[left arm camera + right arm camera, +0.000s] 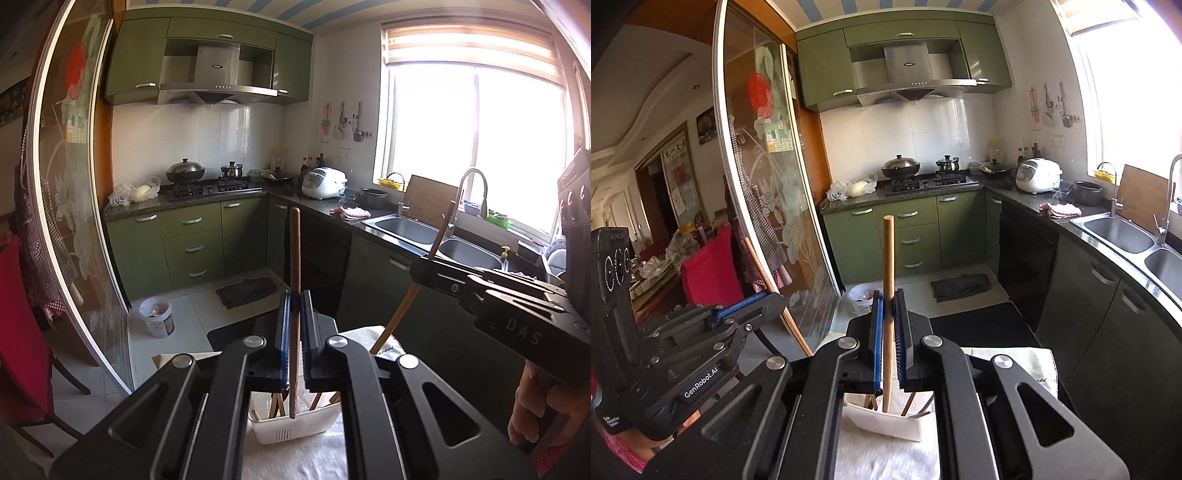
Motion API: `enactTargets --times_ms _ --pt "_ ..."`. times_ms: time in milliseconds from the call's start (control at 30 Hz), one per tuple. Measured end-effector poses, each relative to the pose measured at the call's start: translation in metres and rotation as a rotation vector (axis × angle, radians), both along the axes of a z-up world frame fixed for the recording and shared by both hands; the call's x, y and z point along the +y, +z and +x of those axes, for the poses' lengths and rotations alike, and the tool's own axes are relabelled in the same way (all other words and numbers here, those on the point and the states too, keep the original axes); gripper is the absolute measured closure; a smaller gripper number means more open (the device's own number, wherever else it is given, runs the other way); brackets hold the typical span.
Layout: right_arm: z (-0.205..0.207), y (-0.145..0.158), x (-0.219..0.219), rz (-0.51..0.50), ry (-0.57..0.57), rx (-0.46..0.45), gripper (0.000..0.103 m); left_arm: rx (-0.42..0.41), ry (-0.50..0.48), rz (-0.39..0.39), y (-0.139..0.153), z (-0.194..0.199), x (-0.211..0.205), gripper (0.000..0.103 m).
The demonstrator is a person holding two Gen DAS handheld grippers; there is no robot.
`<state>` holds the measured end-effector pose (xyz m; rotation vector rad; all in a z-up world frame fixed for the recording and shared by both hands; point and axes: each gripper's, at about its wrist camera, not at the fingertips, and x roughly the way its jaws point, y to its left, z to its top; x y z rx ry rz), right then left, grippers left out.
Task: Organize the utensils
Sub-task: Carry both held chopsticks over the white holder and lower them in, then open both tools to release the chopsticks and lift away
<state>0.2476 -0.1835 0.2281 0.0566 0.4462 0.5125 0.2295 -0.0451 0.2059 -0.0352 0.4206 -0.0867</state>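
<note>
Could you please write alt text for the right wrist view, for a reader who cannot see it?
The right gripper is shut on a light wooden chopstick, held upright above a white slotted basket of utensils on a white cloth. The left gripper sits at left, holding another chopstick; behind is a kitchen with green cabinets.

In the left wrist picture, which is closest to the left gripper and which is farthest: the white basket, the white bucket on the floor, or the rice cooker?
From the left gripper:
1. White basket, right below the fingers on the white cloth.
2. White bucket, on the floor to the left.
3. Rice cooker, far back on the counter near the window.
</note>
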Motion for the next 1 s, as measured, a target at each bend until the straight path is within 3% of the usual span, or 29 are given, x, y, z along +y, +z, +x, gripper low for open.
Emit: enactTargets --times_ms 300,567,733,833,933,1000 --pt "0.055 -0.063 0.024 -0.078 -0.001 0.095 0.096 0.082 0.054 0.029 -0.056 0.047 0.008 0.098" --pt "0.073 -0.116 0.039 -0.139 0.011 0.177 0.096 0.189 0.053 0.031 -0.104 0.058 0.019 0.098" --pt "0.073 -0.136 0.041 -0.159 0.003 0.198 0.096 0.189 0.056 0.047 -0.112 0.053 0.02 0.095" --pt "0.068 -0.14 0.039 -0.16 -0.005 0.199 0.088 0.186 0.057 0.04 -0.113 0.049 0.02 0.089" --pt "0.057 -0.134 0.035 -0.148 -0.009 0.179 0.086 0.161 0.059 0.021 -0.106 0.038 0.023 0.087" --pt "0.043 -0.124 0.029 -0.135 -0.012 0.148 0.077 0.132 0.06 0.006 -0.098 0.025 0.026 0.08"
